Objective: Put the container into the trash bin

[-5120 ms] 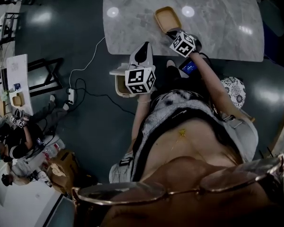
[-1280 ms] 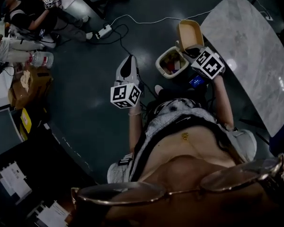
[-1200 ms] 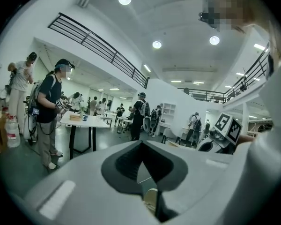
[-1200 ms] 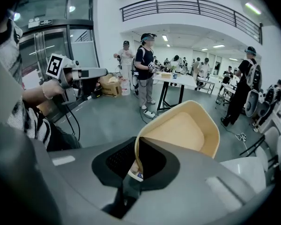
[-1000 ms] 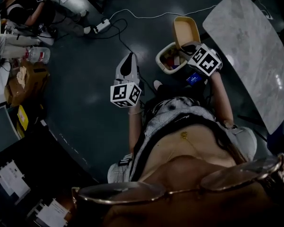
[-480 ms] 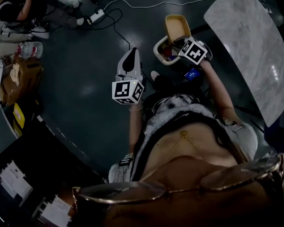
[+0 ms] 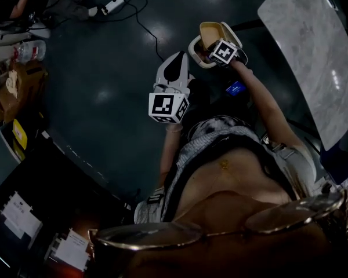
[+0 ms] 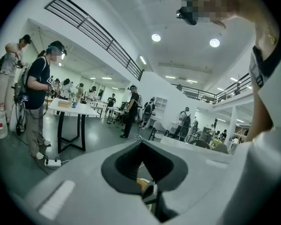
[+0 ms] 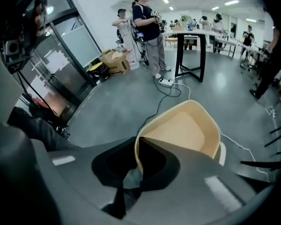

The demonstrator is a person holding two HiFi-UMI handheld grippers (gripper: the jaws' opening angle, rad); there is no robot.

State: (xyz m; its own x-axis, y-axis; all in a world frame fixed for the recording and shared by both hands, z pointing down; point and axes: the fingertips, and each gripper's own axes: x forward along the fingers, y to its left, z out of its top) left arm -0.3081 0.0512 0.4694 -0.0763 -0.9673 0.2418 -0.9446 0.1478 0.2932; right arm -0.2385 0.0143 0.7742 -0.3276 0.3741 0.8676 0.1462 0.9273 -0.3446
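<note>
Dark polished floor [image 7: 104, 86], marble table [image 7: 313, 51] off to the top right, one power strip [image 7: 111, 4] w/ its cable trailing across. The gripper views show a big bright hall behind, several ppl at tall tables.

Action's at the trash bin [image 7: 192, 46]: the right gripper [image 7: 211, 45] is angled steeply down, jaws nipped tight on the thin rim of the tan container [image 7: 210, 32]. The right gripper view confirms it, w/ the rim wedged between the pads and the container's hollow facing the camera. The container hangs over the bin's mouth; can't tell if it's touching the bin's edge.

The left gripper [image 7: 175, 62] is just beside the bin, roughly level, jaws pressed together, nothing in them.

Step, by my read: drop-off, nearly done. Next calls for getting the container squarely over the opening, then spreading the right jaws so it falls in, not onto the lip.

Count: 1 container, 1 bin, 2 grippers, 1 table in the head view.
</note>
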